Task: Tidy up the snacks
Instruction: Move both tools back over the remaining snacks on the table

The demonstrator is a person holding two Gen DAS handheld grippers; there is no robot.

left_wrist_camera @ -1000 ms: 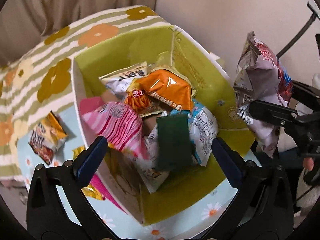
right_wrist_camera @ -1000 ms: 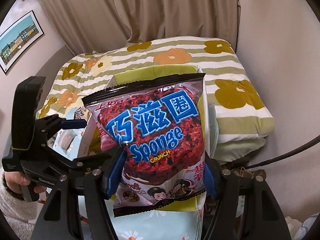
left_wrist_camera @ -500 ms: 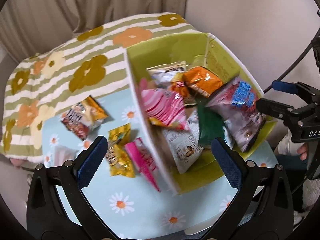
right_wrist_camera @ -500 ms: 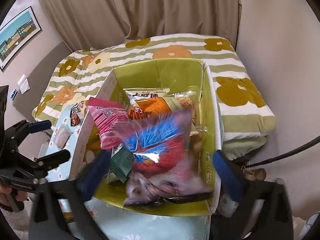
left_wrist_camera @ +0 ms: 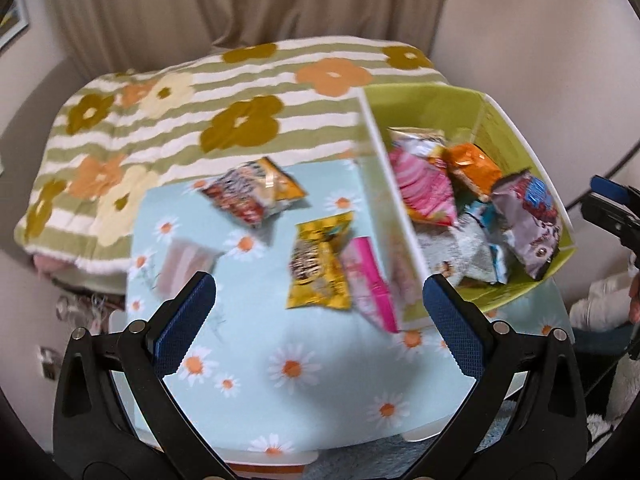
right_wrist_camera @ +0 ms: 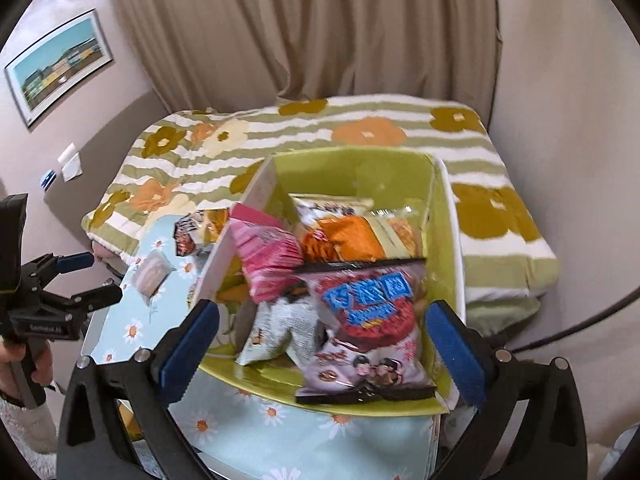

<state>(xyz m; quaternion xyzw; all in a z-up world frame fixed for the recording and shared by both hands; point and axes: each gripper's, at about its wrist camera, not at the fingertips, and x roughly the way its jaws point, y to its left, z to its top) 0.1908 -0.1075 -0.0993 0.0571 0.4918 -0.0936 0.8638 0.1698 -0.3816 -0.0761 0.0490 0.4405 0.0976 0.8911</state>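
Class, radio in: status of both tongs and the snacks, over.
Both tongs open, left and right, holding nothing. Sponge bag lies in the green box. Four packs on the table, yellow pack nearest left tongs.

Motion blur was seen over the left wrist view, so the print on the yellow packet and the pink packet could not be read. A pale wrapped item was too smeared to be identified. In the green box, the lower packets were largely covered by the Sponge Crunch bag. A sleeve was cut off by the right edge.
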